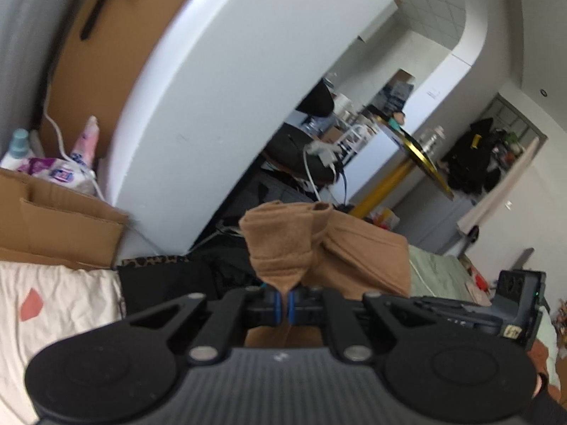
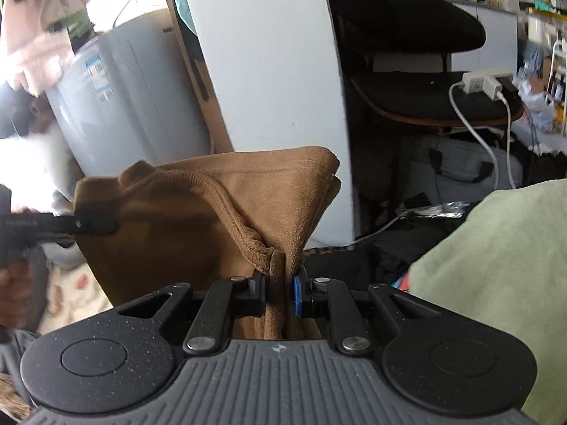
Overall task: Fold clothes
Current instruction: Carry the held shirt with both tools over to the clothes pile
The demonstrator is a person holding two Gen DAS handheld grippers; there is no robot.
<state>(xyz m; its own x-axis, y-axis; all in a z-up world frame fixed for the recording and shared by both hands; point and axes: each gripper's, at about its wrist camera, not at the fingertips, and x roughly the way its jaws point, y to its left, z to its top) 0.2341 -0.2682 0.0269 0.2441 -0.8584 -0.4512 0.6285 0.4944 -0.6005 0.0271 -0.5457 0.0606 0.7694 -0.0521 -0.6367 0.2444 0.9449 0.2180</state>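
From the left wrist view, the left gripper [image 1: 285,306] has its blue-padded fingers pressed almost together on a thin pinch of a tan, soft knit garment [image 1: 294,244], probably a sweatshirt. The cloth bunches up above the pads and runs off to the right as a wider fold, toward the dark body of the right gripper [image 1: 510,304] at the right edge. It is held clear of any surface, so the grip looks meant to carry a corner while the cloth hangs between the two tools. This gripper points somewhat downward. Beyond it stand a white rounded panel [image 1: 219,81] and a brown cardboard box [image 1: 63,226]; a cream patterned bedsheet [image 1: 53,304] lies at lower left.

From the right wrist view, the right gripper [image 2: 280,294] pinches a thicker gather of the same tan garment [image 2: 198,212], with a stitched seam running down into the jaws. The fingers stand slightly apart only because of the fabric between them. The cloth stretches leftward as a broad panel to the left gripper [image 2: 92,225], which bites its far top corner, a hand [image 2: 14,283] below it. Holding two corners like this keeps the garment spread, I judge for laying it down flat. A pale green fabric [image 2: 496,265] sits at the right edge.
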